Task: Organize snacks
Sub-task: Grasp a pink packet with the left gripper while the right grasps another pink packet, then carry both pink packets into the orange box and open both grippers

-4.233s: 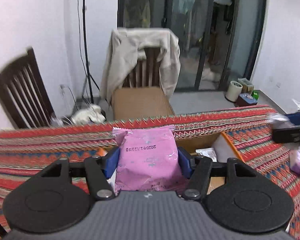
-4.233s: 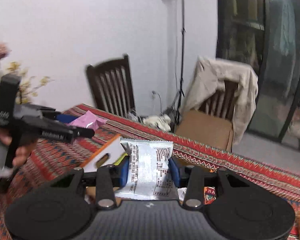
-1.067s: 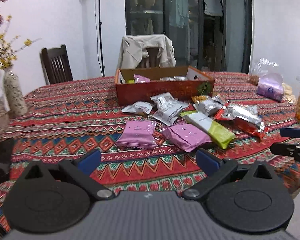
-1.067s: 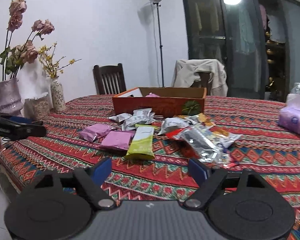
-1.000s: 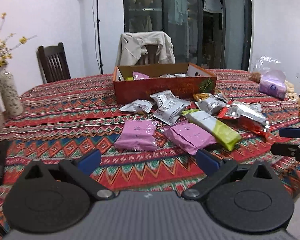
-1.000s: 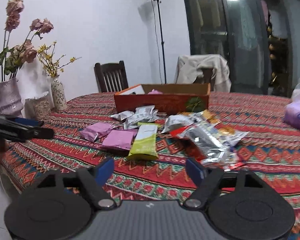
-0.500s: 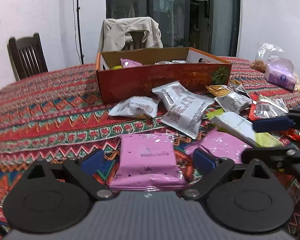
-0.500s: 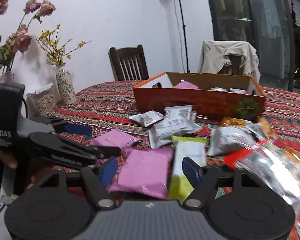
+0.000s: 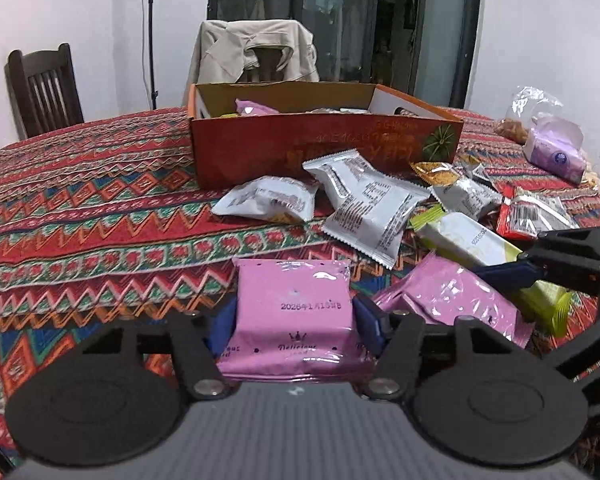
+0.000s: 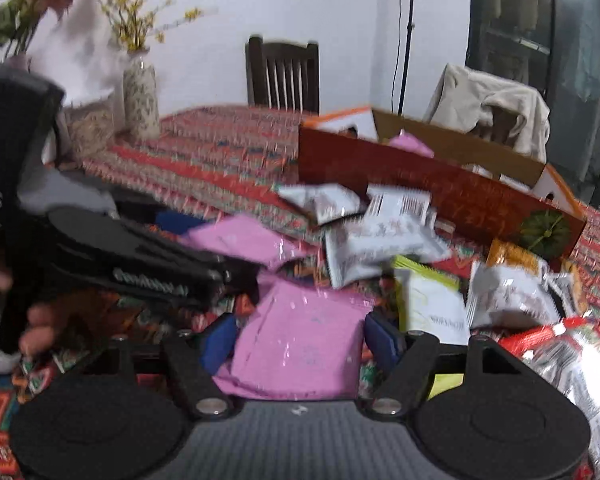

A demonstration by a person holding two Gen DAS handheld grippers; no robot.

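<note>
Snacks lie scattered on the patterned cloth (image 9: 100,216) in front of the box (image 9: 324,148), which already holds a few packets, one of them pink. A second ago both claws hung wide open, short of the pile; now each has come forward and down onto a pink packet. The left gripper (image 9: 294,320) has just been closing, and its blue pads now sit against both sides of the near pink packet (image 9: 292,304), so it looks gripped, though the packet still rests on the cloth. The right gripper (image 10: 300,340) has closed only slightly and straddles the second pink packet (image 10: 304,336). That view is blurred, and the pads seem just clear of the wrapper, so I read it as open, not yet gripping. In the left view its fingers (image 9: 508,276) lie over that same packet. A green packet (image 9: 472,244) and several silver ones lie just beyond. Judging from this, the reach is over and the grasp is under way; lifting and carrying to the box come next.
</note>
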